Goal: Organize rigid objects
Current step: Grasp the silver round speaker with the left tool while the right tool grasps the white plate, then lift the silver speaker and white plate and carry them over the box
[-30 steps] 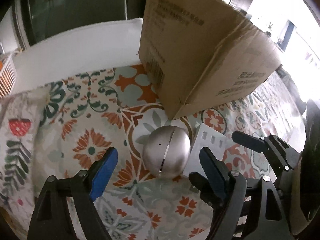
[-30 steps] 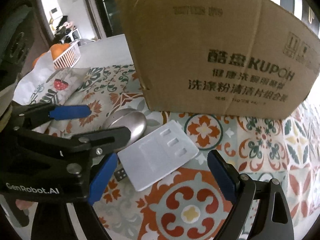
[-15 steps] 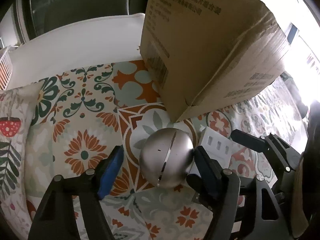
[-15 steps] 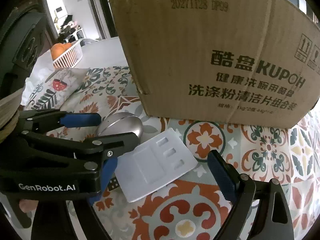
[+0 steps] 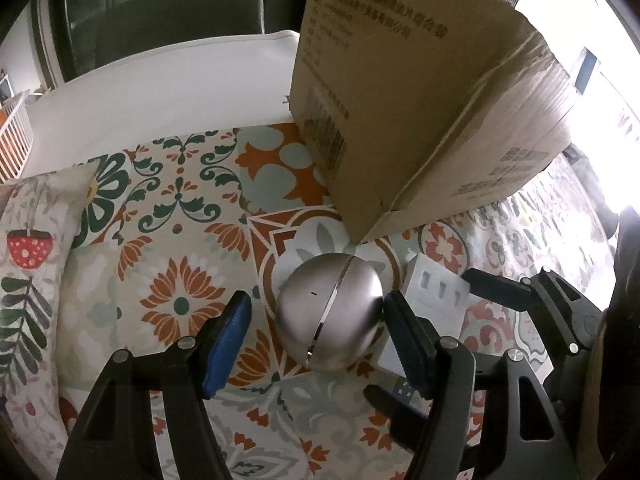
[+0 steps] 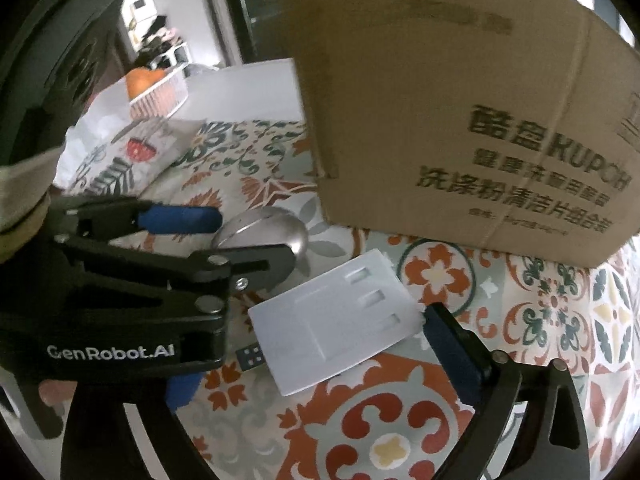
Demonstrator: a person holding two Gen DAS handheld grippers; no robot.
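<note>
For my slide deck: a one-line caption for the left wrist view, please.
Left tongs closing around a round silver metal ball on a patterned tablecloth, below a brown cardboard box.

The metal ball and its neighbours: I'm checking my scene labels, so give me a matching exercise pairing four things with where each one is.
Things:
1. metal ball
2. white plate
3. cardboard box
4. basket of oranges

Places:
a. standing on the patterned cloth behind the ball
b. between the left gripper's open fingers
c. far off on the white surface
d. lying flat in front of the right gripper

Pairs: 1-b, 2-d, 3-a, 4-c
</note>
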